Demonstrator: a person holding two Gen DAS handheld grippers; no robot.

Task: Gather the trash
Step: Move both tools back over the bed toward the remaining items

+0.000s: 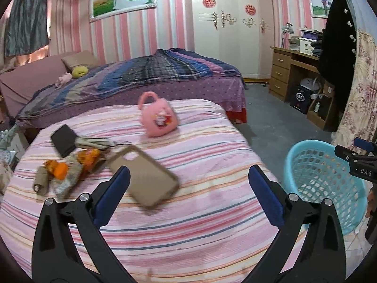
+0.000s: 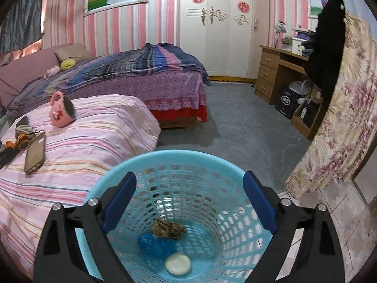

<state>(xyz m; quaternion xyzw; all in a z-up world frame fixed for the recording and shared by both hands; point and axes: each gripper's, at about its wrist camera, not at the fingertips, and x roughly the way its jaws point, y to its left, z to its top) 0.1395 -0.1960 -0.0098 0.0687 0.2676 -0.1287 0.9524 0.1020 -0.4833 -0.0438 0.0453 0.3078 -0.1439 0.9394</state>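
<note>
My left gripper [image 1: 188, 179] stands open above the pink striped bed [image 1: 200, 224], with nothing between its fingers. Just ahead of it lies a beige phone case [image 1: 143, 176]. Further left is the litter: orange wrappers [image 1: 59, 169], a cardboard tube [image 1: 41, 180] and a crumpled orange packet [image 1: 89, 155]. My right gripper [image 2: 188, 176] is open and empty over the light blue mesh basket [image 2: 165, 155]. On the basket's floor lie a brown crumpled scrap [image 2: 168, 230], a blue crumpled piece [image 2: 155, 245] and a white round lid [image 2: 178, 264].
A pink mug [image 1: 157, 115] lies on its side further back on the bed, and a black wallet-like item [image 1: 64, 139] sits by the litter. The basket [image 1: 322, 179] stands on the floor off the bed's right corner. A second bed, a wardrobe and a desk are behind.
</note>
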